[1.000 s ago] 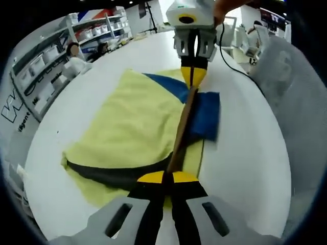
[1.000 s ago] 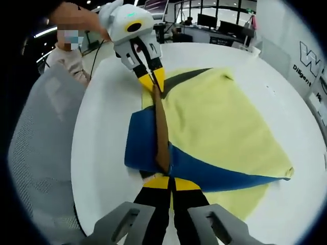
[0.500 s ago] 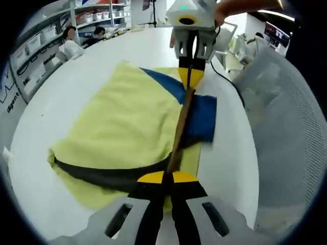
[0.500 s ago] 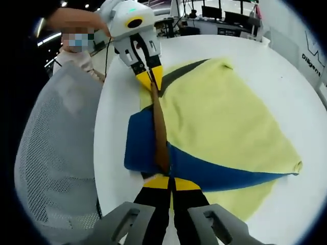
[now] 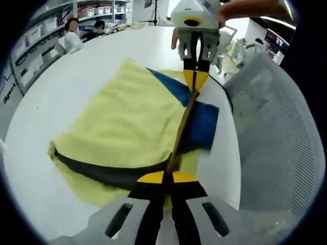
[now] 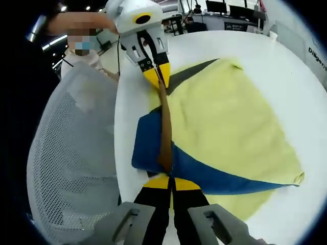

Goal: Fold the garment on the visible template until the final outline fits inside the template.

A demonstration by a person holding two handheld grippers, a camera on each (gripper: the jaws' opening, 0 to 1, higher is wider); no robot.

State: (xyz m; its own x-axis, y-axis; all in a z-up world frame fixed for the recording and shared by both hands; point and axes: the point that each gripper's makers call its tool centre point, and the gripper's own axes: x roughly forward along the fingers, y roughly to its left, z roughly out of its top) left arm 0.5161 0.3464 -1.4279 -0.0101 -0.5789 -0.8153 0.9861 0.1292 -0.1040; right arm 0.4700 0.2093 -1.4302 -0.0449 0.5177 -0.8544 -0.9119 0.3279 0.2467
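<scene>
Yellow garment [image 5: 125, 122] with blue and dark panels, half-folded on white table [image 5: 76, 76]. Left gripper [image 5: 164, 179] and right gripper [image 6: 166, 179] both clamp taut brown edge [image 6: 164, 132].

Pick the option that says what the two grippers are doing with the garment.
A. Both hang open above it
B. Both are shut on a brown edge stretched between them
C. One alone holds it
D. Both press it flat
B: the left gripper and right gripper each pinch one end of the taut brown edge of the yellow garment.
</scene>
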